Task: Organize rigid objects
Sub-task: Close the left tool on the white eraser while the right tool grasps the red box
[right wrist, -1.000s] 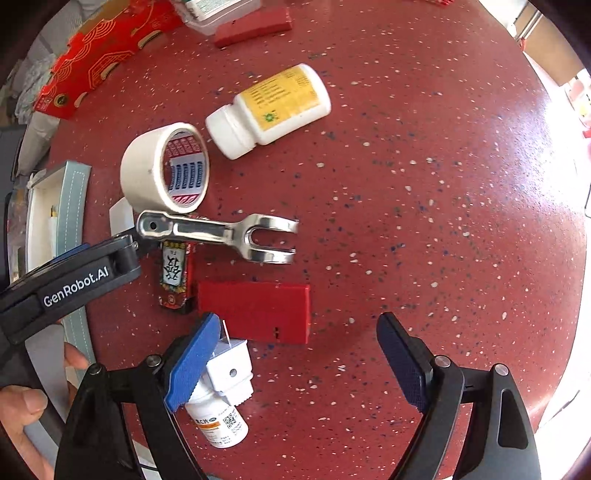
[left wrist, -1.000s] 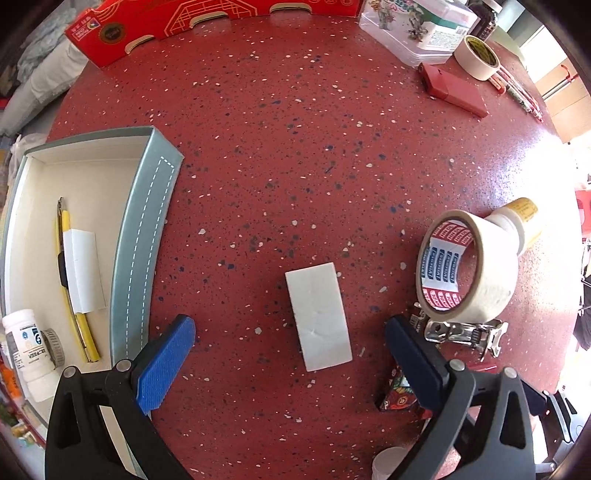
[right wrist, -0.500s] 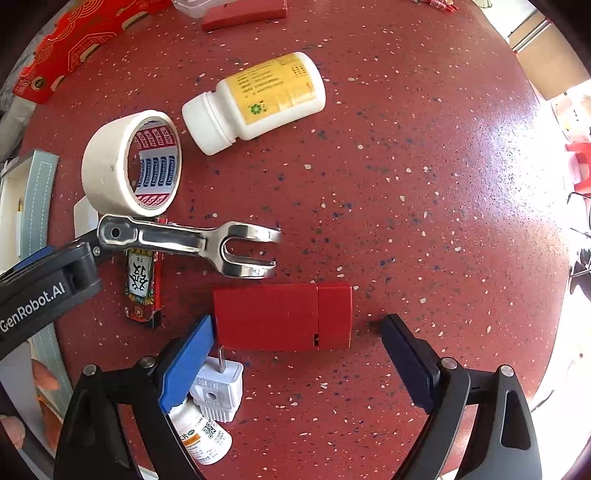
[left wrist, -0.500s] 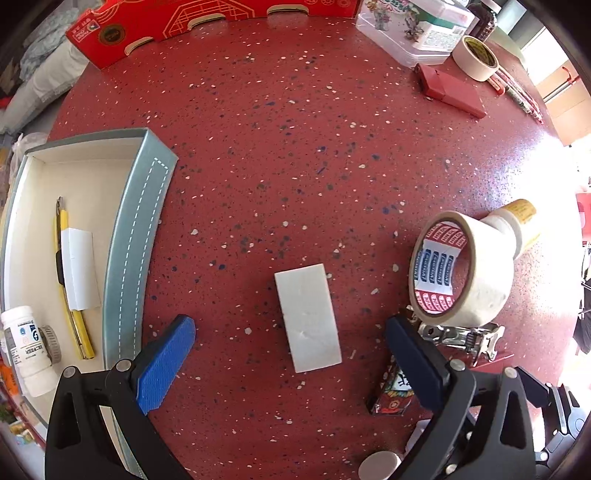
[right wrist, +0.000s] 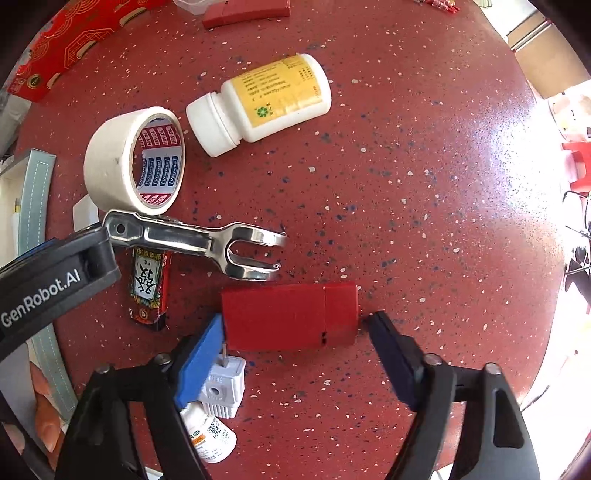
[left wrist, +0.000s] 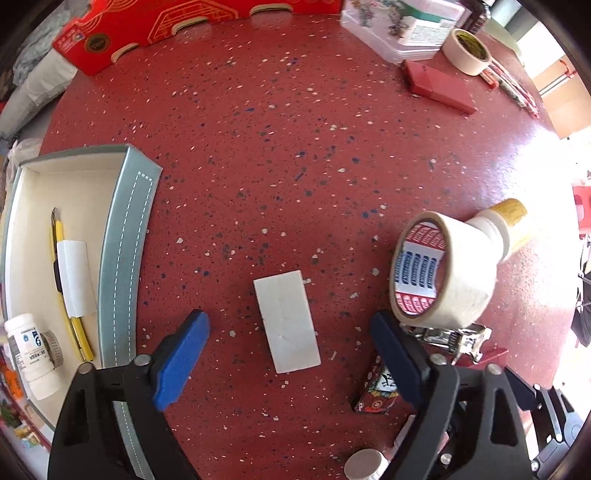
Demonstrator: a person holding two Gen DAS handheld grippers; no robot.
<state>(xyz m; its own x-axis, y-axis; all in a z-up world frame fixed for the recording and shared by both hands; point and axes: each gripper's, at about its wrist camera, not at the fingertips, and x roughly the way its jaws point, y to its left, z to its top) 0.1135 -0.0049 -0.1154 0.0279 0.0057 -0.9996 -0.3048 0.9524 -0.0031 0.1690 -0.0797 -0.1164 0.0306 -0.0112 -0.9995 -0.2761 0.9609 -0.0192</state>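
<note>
A white rectangular block (left wrist: 286,321) lies flat on the red speckled table. My left gripper (left wrist: 288,354) points down over it. Its jaws are closing, the block sits between the pads, and there are clear gaps on both sides. A red flat box (right wrist: 290,317) lies crosswise between the fingers of my right gripper (right wrist: 295,358). These jaws are closing too. The blue pad (right wrist: 199,362) is at the box's left end, and a small gap remains at the right end. The grey tray (left wrist: 125,240) at the left holds a yellow cutter, a white block and a small bottle.
A tape roll (right wrist: 133,162), a yellow-labelled bottle (right wrist: 258,107), a metal tool (right wrist: 192,240), a red packet (right wrist: 147,284), a white plug (right wrist: 223,387) and a small bottle (right wrist: 210,432) crowd the red box. A red carton (left wrist: 184,22), a clear box (left wrist: 399,29) and another tape roll (left wrist: 467,51) stand at the back.
Both grippers' jaws have narrowed. The right gripper has shifted so that the red box now lies between its pads. The white block sits a little lower between the left pads.
</note>
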